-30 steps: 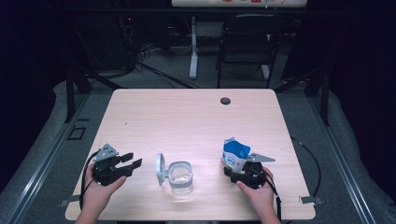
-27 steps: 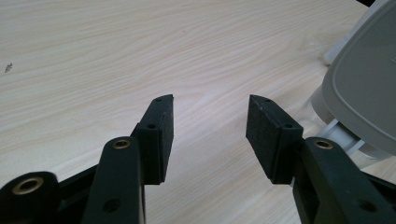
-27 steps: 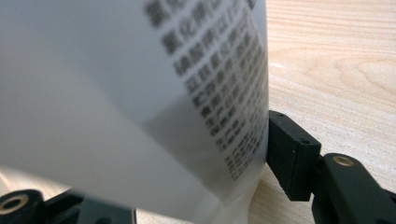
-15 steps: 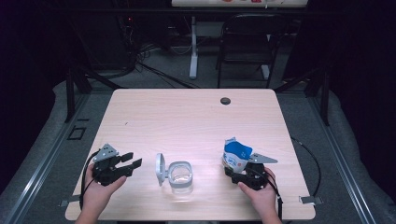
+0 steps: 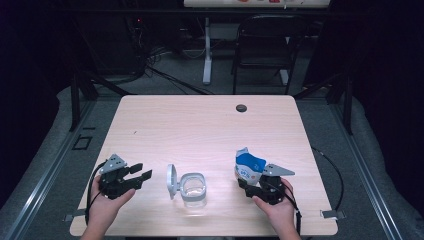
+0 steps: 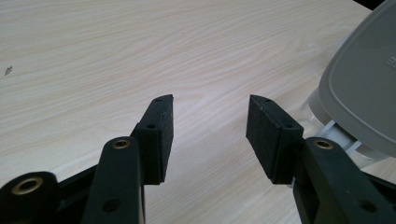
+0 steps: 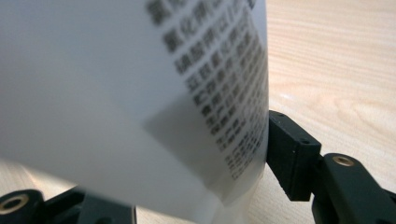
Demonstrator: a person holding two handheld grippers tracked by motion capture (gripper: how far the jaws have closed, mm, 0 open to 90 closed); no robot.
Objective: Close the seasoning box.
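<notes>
A clear plastic container [image 5: 193,189] sits near the table's front edge, its grey hinged lid [image 5: 171,180] standing open on its left side. The same lid [image 6: 362,88] looms at the right edge of the left gripper view. My left gripper [image 5: 141,171] rests left of the container, open, with bare wood between its pads [image 6: 159,133]. My right gripper [image 5: 248,181] is shut on a blue and white pouch [image 5: 248,167], held upright to the right of the container. In the right gripper view the white printed pouch [image 7: 140,84] presses against the right pad [image 7: 289,151].
The wooden table [image 5: 200,130] has a black cable grommet [image 5: 241,108] near its far edge. A black chair [image 5: 265,45] and a white stand [image 5: 207,50] are beyond the table on the dark floor. A cable [image 5: 332,170] trails off the table's right edge.
The right gripper with the pouch has shifted slightly; the left gripper and container have stayed in place.
</notes>
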